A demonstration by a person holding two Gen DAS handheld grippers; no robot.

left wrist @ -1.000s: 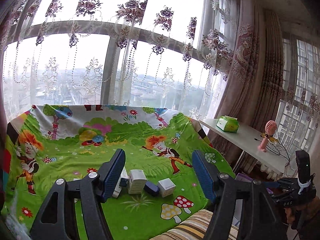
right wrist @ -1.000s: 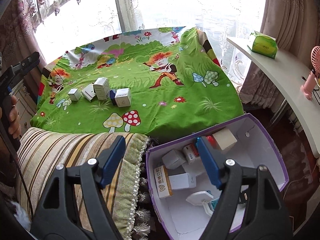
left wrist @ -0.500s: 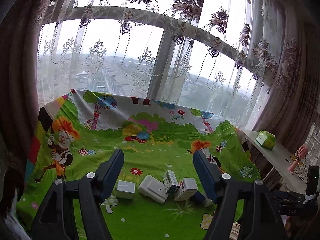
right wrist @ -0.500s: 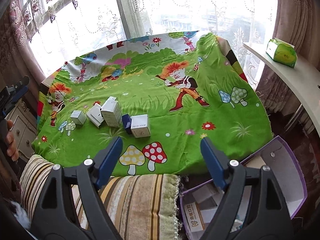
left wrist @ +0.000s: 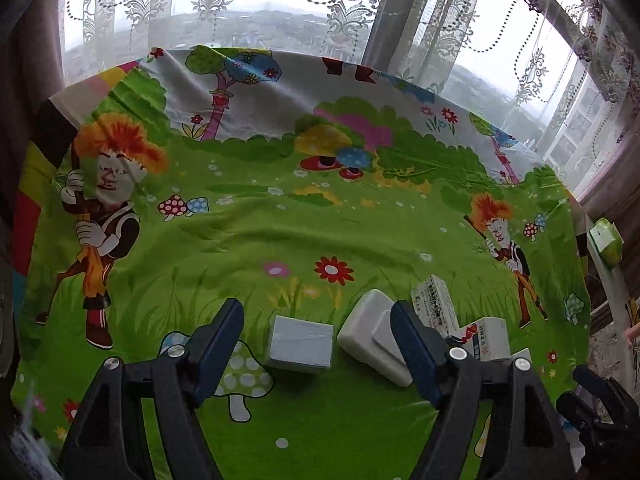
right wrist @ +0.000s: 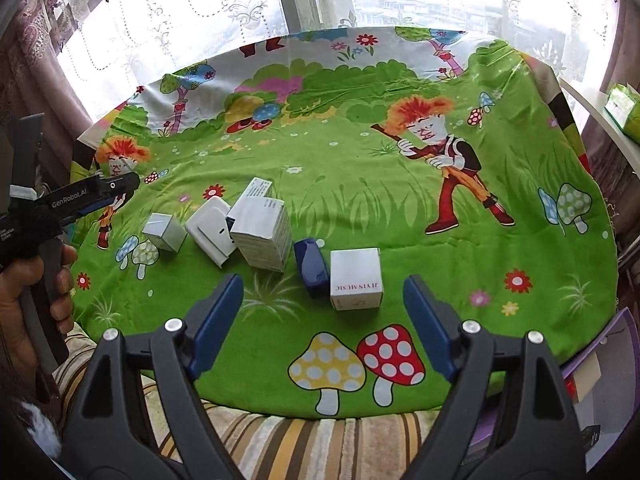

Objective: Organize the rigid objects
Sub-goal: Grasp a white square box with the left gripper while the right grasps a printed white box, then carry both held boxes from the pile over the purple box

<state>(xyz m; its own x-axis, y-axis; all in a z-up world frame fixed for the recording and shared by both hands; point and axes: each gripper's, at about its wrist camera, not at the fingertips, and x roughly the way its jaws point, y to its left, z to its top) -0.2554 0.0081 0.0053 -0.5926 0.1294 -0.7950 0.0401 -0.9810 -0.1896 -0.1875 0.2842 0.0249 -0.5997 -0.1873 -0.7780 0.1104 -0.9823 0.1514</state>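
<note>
Since a second ago both wrist views have swung off the purple storage box and the window and now look down on the cartoon-print cloth [right wrist: 360,184].

Left gripper [left wrist: 316,326]: jaws opening, nothing between the pads; it hangs over the left end of the row, the small grey-white box [left wrist: 301,344] showing in the gap on the cloth.

Right gripper [right wrist: 323,300]: jaws spread wide, empty; it hangs before the right end of the row, apart from every box.

Items on the cloth, left to right in the right wrist view:
- small grey-white box [right wrist: 165,233], standing alone.
- flat white case [right wrist: 211,230], tilted, leaning against its neighbour.
- tall printed carton [right wrist: 262,230], upright, touching the case.
- dark blue box [right wrist: 311,266], just beside the carton.
- white cube box with red lettering [right wrist: 355,279], touching the blue box.

Surroundings:
- striped cushion [right wrist: 304,444], along the near edge of the cloth, between the grippers and the row.
- purple storage box [right wrist: 596,368], only a corner showing at lower right, below the cloth edge; its contents cannot be made out.
- white shelf [right wrist: 596,112] at right, carrying a green tissue pack [right wrist: 624,110].
- lace curtains [right wrist: 180,12] and window behind the far edge.
- person's hand [right wrist: 28,280], at far left, around the left gripper's handle.
</note>
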